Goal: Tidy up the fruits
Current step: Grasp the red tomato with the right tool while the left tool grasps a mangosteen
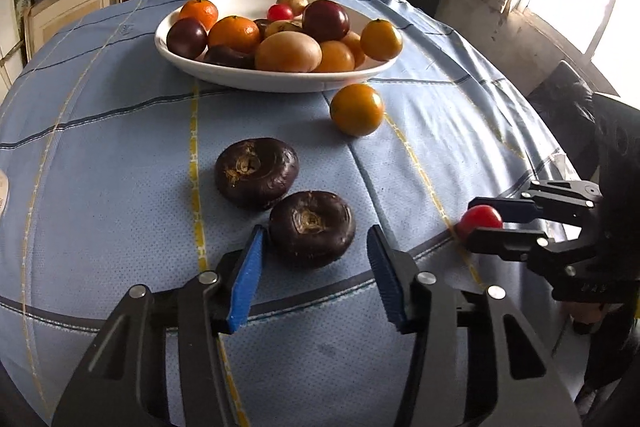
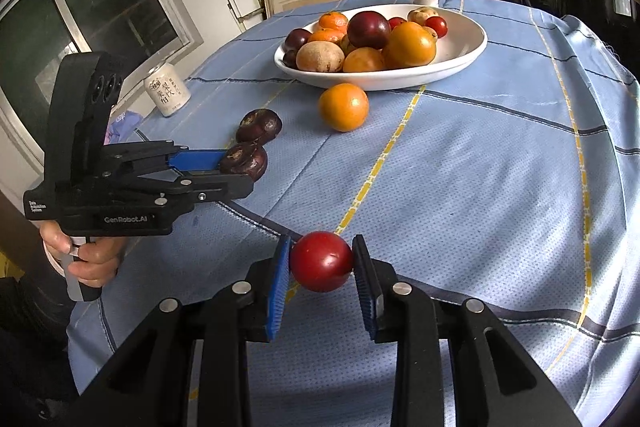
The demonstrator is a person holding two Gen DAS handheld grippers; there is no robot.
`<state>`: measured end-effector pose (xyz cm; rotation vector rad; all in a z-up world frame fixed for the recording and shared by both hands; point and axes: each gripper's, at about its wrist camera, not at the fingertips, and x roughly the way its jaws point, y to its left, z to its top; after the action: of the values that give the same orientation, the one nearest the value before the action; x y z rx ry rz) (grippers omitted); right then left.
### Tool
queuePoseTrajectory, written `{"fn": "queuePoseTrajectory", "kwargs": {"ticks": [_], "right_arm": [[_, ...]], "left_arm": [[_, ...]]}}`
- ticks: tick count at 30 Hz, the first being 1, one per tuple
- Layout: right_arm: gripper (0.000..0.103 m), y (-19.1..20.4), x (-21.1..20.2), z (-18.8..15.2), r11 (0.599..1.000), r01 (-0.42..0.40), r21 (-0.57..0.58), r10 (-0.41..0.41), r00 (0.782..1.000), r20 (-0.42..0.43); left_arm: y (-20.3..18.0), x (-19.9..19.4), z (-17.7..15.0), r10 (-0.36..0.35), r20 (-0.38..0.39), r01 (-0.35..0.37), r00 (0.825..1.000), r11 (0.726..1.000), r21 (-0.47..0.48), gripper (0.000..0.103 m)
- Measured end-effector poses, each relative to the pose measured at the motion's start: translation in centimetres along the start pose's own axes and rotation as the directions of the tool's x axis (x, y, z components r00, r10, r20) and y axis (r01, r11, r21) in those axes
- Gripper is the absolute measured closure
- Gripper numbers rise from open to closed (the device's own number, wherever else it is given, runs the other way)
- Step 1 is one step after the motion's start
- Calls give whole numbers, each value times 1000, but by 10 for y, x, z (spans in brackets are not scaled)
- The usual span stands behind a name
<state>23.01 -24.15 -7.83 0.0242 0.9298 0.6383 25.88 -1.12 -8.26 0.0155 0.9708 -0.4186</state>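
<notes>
Most fruit is already piled in the white bowl (image 1: pixel 200 73). Left outside it, on the cloth on the bowl's near side: one orange fruit (image 1: pixel 357 109) just beside the rim, two dark water chestnuts (image 1: pixel 256 172) nearer, flat, stem scars up, no clear long axis. Left gripper (image 1: pixel 316 247) is spread wide around the nearer chestnut (image 1: pixel 312 228), not pinched. Right gripper (image 2: pixel 321 261) is narrowed onto a round red fruit (image 2: pixel 321 261), pads apparently touching.

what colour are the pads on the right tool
Blue, ribbed pads; clearest in the right wrist view.
</notes>
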Motion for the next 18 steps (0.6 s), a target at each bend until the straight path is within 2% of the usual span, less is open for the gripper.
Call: {"fn": "queuePoseTrajectory", "kwargs": {"ticks": [5, 9, 18], "right_arm": [[71, 2, 0, 0, 1000, 0, -12, 0, 1000, 0], [71, 2, 0, 0, 1000, 2, -17, -2, 1000, -1], [71, 1, 2, -1, 1000, -1, -11, 1, 1000, -5]], "left_arm": [[1, 3, 4, 0, 9, 0, 1000, 1000, -18, 52], [2, 4, 4, 9, 10, -9, 1000, 1000, -18, 59], [3, -1, 3, 7, 21, -7, 1000, 1000, -19, 60]]}}
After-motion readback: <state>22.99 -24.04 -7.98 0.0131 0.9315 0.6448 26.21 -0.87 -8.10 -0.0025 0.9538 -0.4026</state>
